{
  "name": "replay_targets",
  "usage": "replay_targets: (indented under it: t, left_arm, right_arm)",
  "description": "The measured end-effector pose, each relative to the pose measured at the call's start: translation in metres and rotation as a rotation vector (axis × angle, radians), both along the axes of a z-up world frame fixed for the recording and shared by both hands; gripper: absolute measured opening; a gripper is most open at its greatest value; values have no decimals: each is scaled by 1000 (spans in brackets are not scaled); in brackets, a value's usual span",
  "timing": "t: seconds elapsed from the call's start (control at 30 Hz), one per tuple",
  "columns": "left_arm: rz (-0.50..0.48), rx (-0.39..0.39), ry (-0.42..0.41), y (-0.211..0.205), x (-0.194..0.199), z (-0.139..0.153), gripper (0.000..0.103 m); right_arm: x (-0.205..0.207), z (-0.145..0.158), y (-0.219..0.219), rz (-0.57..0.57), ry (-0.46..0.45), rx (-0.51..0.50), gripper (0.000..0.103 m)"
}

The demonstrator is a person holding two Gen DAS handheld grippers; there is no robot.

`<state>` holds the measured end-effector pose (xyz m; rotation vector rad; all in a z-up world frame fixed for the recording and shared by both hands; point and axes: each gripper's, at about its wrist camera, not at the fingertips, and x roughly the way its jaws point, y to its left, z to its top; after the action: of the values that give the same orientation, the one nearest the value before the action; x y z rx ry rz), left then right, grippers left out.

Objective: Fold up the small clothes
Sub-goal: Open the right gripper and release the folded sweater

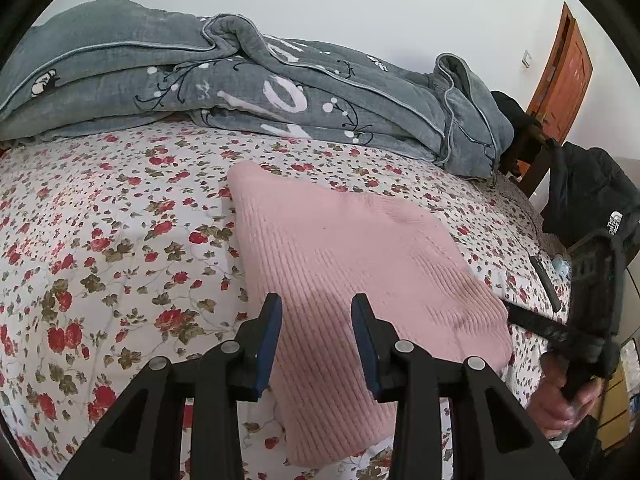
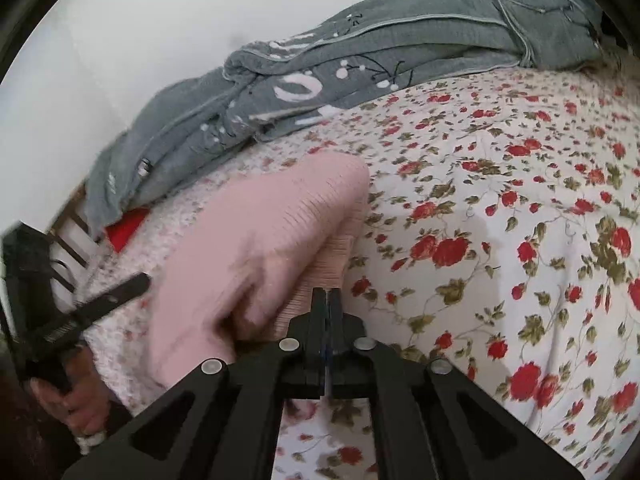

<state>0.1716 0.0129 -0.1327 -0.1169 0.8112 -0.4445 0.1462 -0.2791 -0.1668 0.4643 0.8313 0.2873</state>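
Note:
A pink ribbed knit garment (image 1: 352,248) lies folded flat on the floral bedsheet (image 1: 100,240). My left gripper (image 1: 316,308) hovers open over the garment's near left part, its blue pads apart and pressing on nothing. My right gripper (image 2: 328,292) is shut, its tips at the garment's (image 2: 260,240) ribbed edge where it meets the sheet; I cannot tell if fabric is pinched. In the left wrist view the right gripper (image 1: 510,309) reaches the garment's right edge, held by a hand (image 1: 560,396). The right wrist view is blurred at its left side, where the left gripper (image 2: 140,282) shows.
A bunched grey quilt (image 1: 240,80) runs along the bed's far side against the wall. A black flat object (image 1: 546,284) lies near the bed's right edge. Beyond that edge are a dark jacket (image 1: 592,196), a wooden chair (image 1: 528,148) and an orange door (image 1: 568,76).

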Motion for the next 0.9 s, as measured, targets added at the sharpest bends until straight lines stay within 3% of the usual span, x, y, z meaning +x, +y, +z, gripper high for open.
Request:
replay_targets:
  t: [0.03,0.1,0.17,0.2,0.37,0.4,0.43,0.47,0.53,0.6,0.73,0.9]
  left_arm:
    - [2,4,1,0,0,0,34]
    - [7,4,0,1,2,0,34]
    - [16,11,-2,0,3,2,35]
    - [23,17,-5,1,4,3,36]
    - [32,19,-16,4,4,7,37]
    - [32,22,-20,5,4,8,37]
    - [33,24,-21,5,4,9,37]
    - [34,28,-24,6,4,9,37]
    - [35,28,-35,8,4,11,37]
    - [33,19,-41,10,4,12,38]
    - [28,-5,-44,11,9,13,40]
    - [27,-12,-42,11,20,12,40]
  right_arm:
    - [-2,7,-1,-2,-19,0,4]
    - [-2,19,1,7,-45,-7,15]
    - [0,27,8,24,-61,-20,39]
    - [3,28,13,34,-58,-33,39]
    - [16,10,43,58,33,-137,38]
    - [18,5,46,58,51,-146,34]
    - [17,3,47,63,40,-126,15]
    - [12,7,44,57,8,-109,13]
    - [2,20,36,53,-70,-64,12]
    - [-3,25,26,37,-92,-24,12]
    - [9,-6,36,44,31,-140,13]
    - [3,9,38,85,-6,-200,18]
